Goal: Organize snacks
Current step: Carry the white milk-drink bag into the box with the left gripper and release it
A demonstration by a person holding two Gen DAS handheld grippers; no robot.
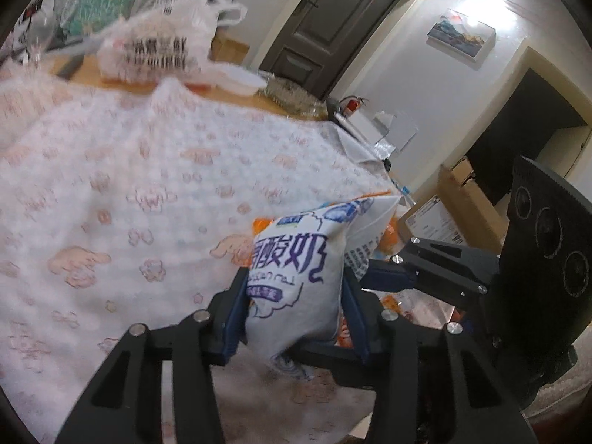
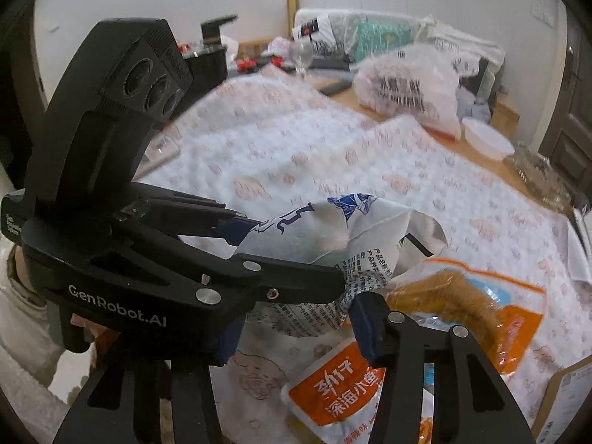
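Right now my left gripper (image 1: pixel 296 296) is clamped on the white yogurt snack bag (image 1: pixel 299 273), lifted over the flowered cloth (image 1: pixel 129 185). My right gripper (image 2: pixel 292 329) pinches the same bag's lower edge, with an orange snack pack (image 2: pixel 333 396) lying just below.

You've got a pink-patterned white cloth (image 1: pixel 129 185) covering most of the table. Upper left of the left wrist view, a printed plastic bag (image 1: pixel 159 51) sits on bare wood, a white bowl (image 1: pixel 236 79) just beside it. Dark door (image 1: pixel 329 22) top centre, framed picture (image 1: pixel 460 35) upper right, cardboard boxes (image 1: pixel 462 199) on the floor at right.
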